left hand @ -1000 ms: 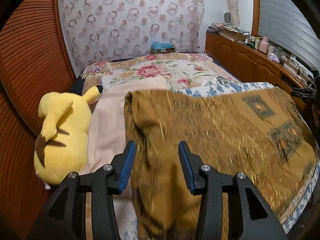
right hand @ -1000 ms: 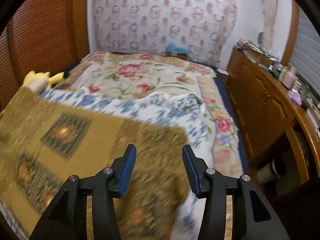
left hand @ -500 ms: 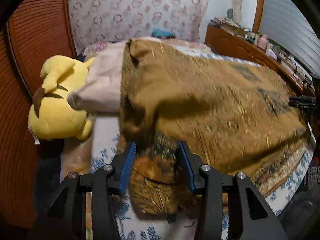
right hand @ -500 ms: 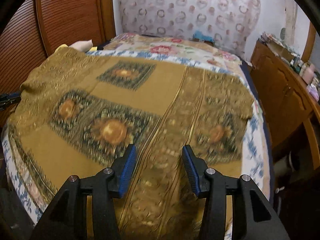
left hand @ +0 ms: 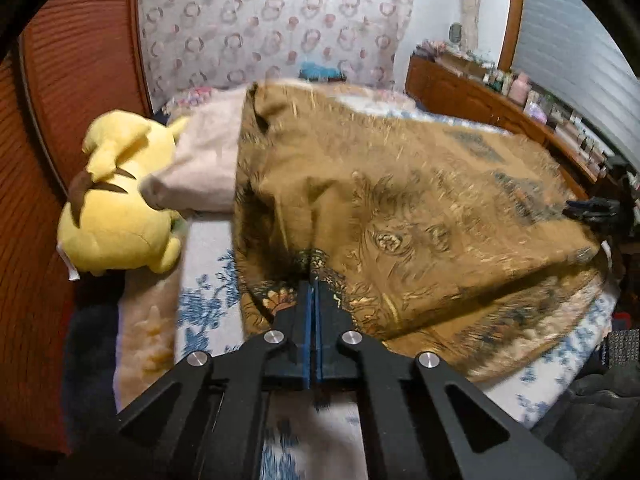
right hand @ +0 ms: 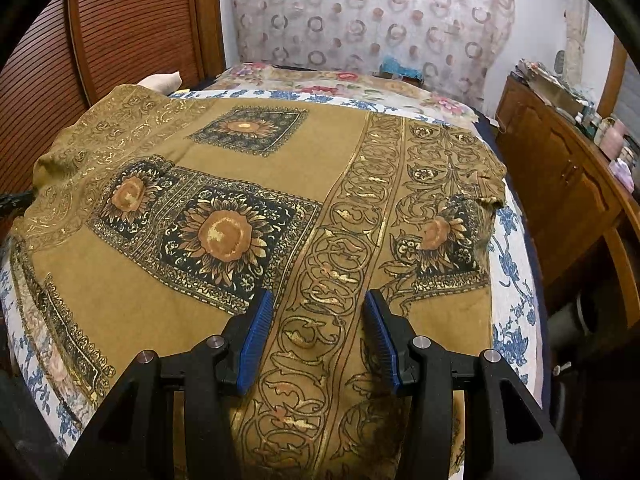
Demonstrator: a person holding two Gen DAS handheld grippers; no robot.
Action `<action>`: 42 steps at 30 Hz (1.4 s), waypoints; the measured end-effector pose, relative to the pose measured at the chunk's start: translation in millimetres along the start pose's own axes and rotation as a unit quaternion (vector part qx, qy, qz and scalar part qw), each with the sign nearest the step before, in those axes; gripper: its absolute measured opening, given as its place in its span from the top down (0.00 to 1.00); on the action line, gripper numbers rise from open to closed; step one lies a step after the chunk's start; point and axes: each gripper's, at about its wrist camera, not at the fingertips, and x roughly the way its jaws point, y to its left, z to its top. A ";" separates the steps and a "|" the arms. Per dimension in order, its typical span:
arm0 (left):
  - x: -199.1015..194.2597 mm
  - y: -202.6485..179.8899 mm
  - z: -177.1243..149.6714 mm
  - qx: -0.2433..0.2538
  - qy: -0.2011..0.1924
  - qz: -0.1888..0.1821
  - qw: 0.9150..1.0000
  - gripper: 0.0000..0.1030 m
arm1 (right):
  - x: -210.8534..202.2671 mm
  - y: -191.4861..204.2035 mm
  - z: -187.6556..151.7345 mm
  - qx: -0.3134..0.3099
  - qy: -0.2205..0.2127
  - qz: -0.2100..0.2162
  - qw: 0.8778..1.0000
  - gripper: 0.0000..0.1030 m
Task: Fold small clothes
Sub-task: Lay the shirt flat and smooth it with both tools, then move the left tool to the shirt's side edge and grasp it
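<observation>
A brown garment (right hand: pixel 320 152) with sunflower squares and gold scrollwork lies spread over the bed. In the left wrist view its near left edge (left hand: pixel 360 208) is bunched, and creases run up from my left gripper (left hand: pixel 312 280). That gripper's jaws are closing to a pinch, blue pads together on a fold of the cloth. My right gripper (right hand: pixel 318 296) hovers open over the scrollwork band near the garment's front edge. Cloth lies under the gap, and its pads (right hand: pixel 260 320) press on nothing.
A yellow plush toy (left hand: pixel 116 208) and a beige pillow (left hand: pixel 204 160) lie left of the garment. A blue-floral sheet (right hand: pixel 512 248) shows around it. A wooden cabinet (right hand: pixel 560 184) with clutter runs along the right. A slatted wooden door (right hand: pixel 132 32) stands at the left.
My left gripper came down to the garment's near edge and its jaws went from apart to shut on the cloth. The right gripper moved in lower over the garment and stayed open.
</observation>
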 end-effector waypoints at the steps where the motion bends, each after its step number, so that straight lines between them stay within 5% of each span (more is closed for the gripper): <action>1: -7.5 0.9 0.2 -0.006 -0.006 -0.002 1.000 0.99 | 1.9 1.0 2.5 0.001 0.002 -0.001 1.000 0.52; 9: -16.5 -7.1 2.2 0.011 -0.002 0.005 1.000 0.93 | -8.4 2.7 -7.6 0.000 0.000 -0.002 1.000 0.52; 13: -10.3 -2.1 4.7 0.003 -0.005 0.010 1.000 0.61 | -10.1 3.9 -11.1 0.003 -0.007 -0.005 1.000 0.51; 20: -2.2 1.1 6.1 -0.005 -0.004 0.034 0.999 0.41 | -11.5 2.9 -17.6 0.004 -0.020 -0.003 1.000 0.48; 42: 28.2 19.0 -5.8 -0.035 0.030 0.042 0.998 0.36 | -10.8 4.3 -18.3 0.001 -0.021 -0.002 1.000 0.44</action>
